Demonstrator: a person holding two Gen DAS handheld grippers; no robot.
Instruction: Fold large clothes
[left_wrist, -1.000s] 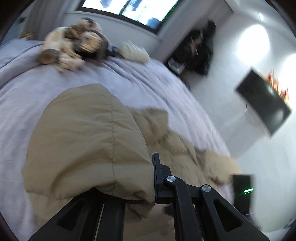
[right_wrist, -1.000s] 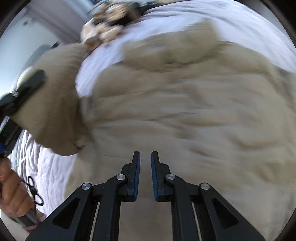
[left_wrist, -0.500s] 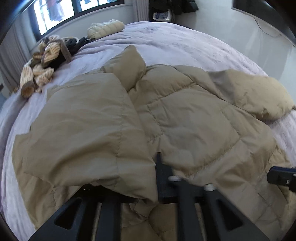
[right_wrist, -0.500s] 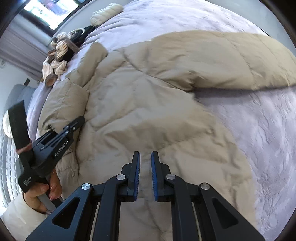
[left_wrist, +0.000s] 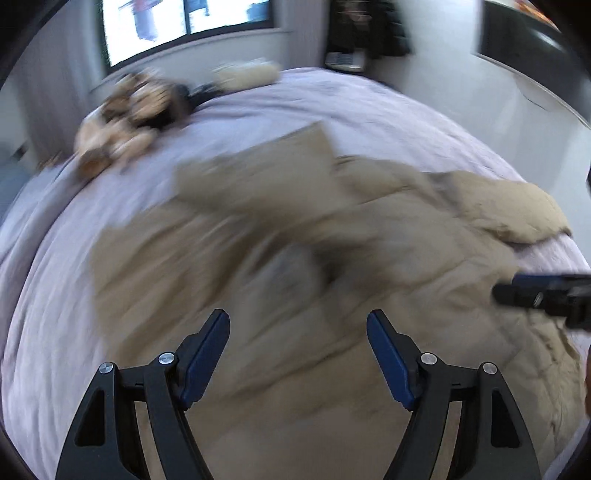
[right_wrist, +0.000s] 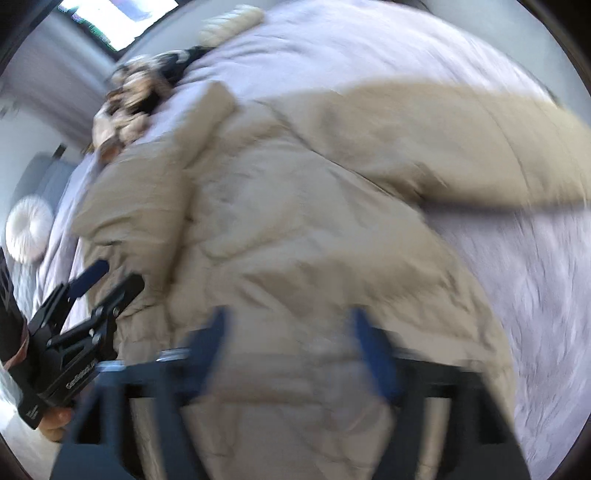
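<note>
A large tan puffer jacket lies spread on a lilac bed; it also fills the right wrist view. One sleeve is folded over the body at the left; the other sleeve stretches out to the right. My left gripper is open and empty just above the jacket's near part; it also shows at the left of the right wrist view. My right gripper is open, blurred, over the jacket's hem; its tip shows in the left wrist view.
A heap of brown and cream clothes and a cream item lie at the far side of the bed under a window. A round white cushion lies at the left. A dark screen hangs on the right wall.
My left gripper has let go of the sleeve, which now lies on the jacket's body, and stands open. My right gripper has opened from shut. Both views are blurred by motion.
</note>
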